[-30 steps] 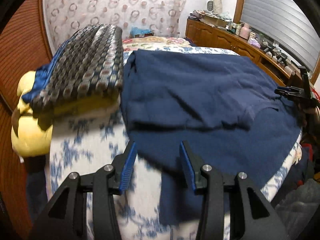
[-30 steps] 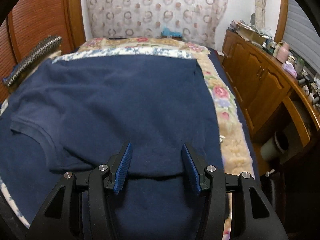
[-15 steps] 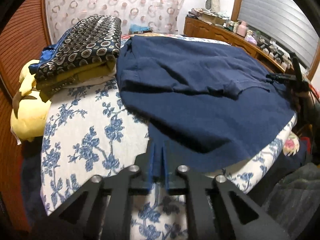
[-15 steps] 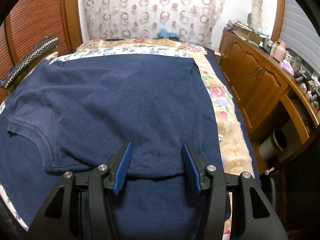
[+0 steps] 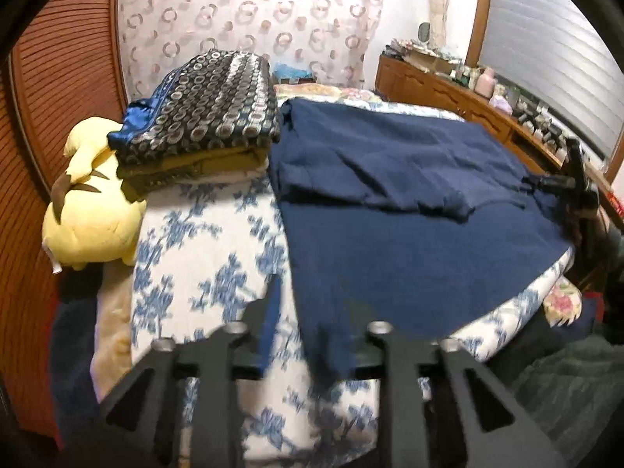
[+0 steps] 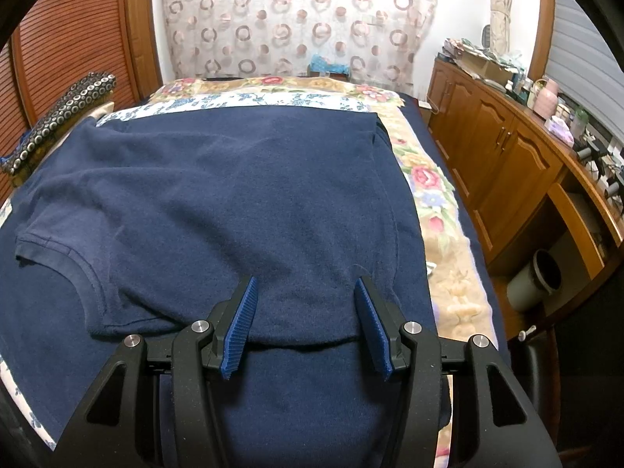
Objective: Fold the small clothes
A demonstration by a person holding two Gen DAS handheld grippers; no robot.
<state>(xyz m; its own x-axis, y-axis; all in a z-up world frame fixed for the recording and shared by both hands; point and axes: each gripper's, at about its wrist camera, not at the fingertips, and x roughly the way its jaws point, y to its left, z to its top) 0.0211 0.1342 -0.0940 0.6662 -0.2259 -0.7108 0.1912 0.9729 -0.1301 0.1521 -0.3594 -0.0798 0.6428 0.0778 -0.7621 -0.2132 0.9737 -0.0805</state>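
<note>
A navy T-shirt (image 5: 409,202) lies spread on the bed, one sleeve folded in over the body (image 6: 241,195). My left gripper (image 5: 312,308) is open, blurred, at the shirt's near corner; the cloth hangs between the fingers and over the right one. My right gripper (image 6: 306,304) is open, low over the shirt's folded edge near the bed's right side. It also shows in the left wrist view (image 5: 573,191) at the far right of the shirt.
A stack of folded clothes (image 5: 206,124) sits at the back left beside a yellow plush toy (image 5: 89,210). The bed has a blue floral sheet (image 5: 202,257). A wooden cabinet (image 6: 507,163) with clutter runs along the right; a grey bin (image 6: 534,277) stands below.
My left gripper was open, then shut at the shirt's near corner, and now stands open again with the view drawn back. My right gripper has stayed open and nearly still.
</note>
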